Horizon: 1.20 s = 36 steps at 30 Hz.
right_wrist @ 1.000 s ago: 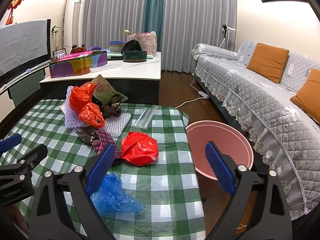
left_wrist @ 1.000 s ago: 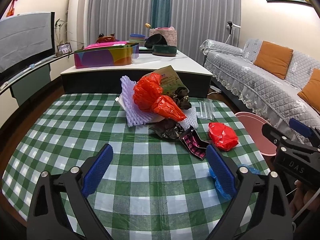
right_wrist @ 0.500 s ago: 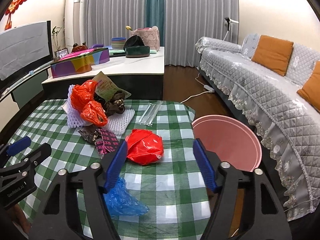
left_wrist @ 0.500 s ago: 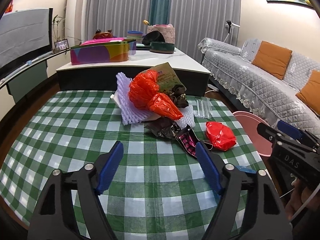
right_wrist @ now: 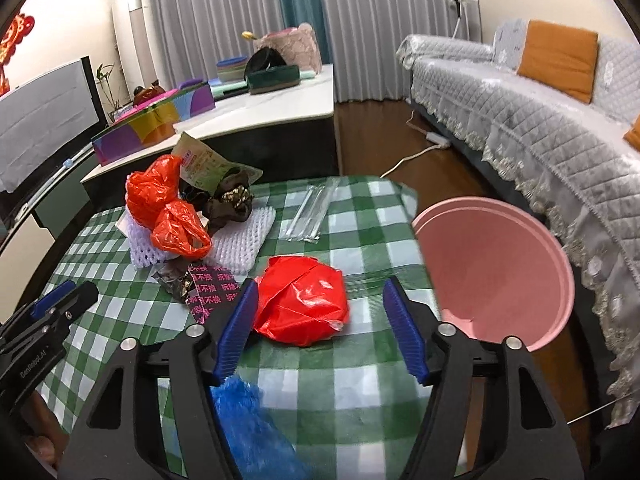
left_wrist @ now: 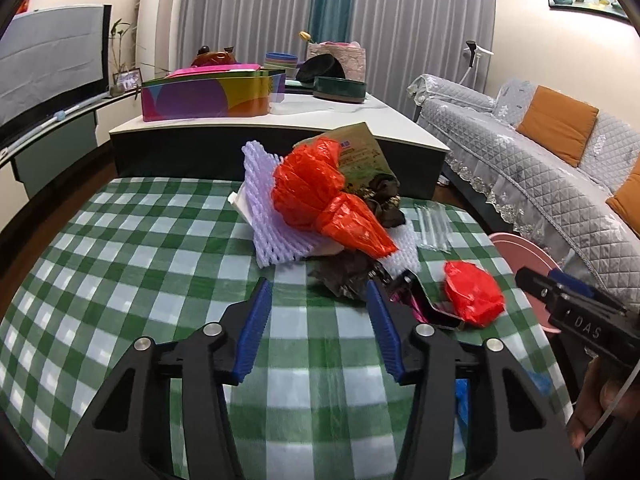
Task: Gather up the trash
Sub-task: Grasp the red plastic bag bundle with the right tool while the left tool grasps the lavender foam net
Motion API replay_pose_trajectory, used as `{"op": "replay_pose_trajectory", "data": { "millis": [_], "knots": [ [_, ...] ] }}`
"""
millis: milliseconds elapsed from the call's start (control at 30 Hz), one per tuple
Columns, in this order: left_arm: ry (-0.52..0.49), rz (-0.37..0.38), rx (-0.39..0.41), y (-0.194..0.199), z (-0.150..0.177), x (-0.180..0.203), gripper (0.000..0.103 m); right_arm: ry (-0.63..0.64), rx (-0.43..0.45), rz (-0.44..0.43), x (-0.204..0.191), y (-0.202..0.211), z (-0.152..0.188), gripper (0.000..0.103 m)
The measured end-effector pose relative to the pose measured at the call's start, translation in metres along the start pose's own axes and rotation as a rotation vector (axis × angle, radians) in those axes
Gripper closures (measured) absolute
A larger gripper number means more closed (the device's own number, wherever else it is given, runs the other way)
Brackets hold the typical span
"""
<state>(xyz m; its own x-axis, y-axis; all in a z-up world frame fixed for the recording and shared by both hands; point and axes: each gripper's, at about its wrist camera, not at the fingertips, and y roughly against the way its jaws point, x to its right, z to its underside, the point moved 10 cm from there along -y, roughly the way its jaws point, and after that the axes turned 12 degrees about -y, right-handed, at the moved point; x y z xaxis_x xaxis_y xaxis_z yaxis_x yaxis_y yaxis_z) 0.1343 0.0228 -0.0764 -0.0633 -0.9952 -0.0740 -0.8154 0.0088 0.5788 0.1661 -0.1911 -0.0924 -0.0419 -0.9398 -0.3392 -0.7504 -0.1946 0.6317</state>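
Note:
A pile of trash lies on the green checked table: orange plastic bags, purple foam netting, a dark wrapper and a crumpled red bag. My left gripper is open and empty, just short of the dark wrapper. My right gripper is open, its jaws on either side of the red bag, not touching it. A blue bag lies under its left finger. A pink basin stands beside the table at the right.
Clear plastic sleeves lie at the table's far edge. A low white-topped cabinet with a colourful box stands behind the table. A grey sofa runs along the right. The table edge drops off next to the basin.
Both grippers have moved forward toward the trash and their jaws have narrowed. The right gripper now straddles the red bag; the left has come close to the dark wrapper.

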Motion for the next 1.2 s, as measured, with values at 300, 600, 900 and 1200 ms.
{"op": "replay_pose_trajectory", "data": {
  "millis": [300, 600, 900, 1200],
  "knots": [
    [0.055, -0.063, -0.029, -0.047, -0.012, -0.039, 0.058, -0.04, -0.108, -0.019, -0.004, -0.049, 0.008, 0.02],
    [0.103, -0.07, -0.123, -0.098, -0.009, -0.056, 0.058, -0.006, -0.188, 0.007, -0.003, -0.076, 0.022, 0.016],
    [0.141, -0.031, -0.152, -0.115, -0.01, -0.057, 0.076, 0.019, -0.183, 0.032, -0.002, -0.078, 0.019, 0.022],
    [0.107, -0.03, -0.109, -0.101, -0.023, -0.053, 0.092, 0.028, -0.147, 0.047, 0.002, -0.069, 0.01, 0.029]
  ]
}}
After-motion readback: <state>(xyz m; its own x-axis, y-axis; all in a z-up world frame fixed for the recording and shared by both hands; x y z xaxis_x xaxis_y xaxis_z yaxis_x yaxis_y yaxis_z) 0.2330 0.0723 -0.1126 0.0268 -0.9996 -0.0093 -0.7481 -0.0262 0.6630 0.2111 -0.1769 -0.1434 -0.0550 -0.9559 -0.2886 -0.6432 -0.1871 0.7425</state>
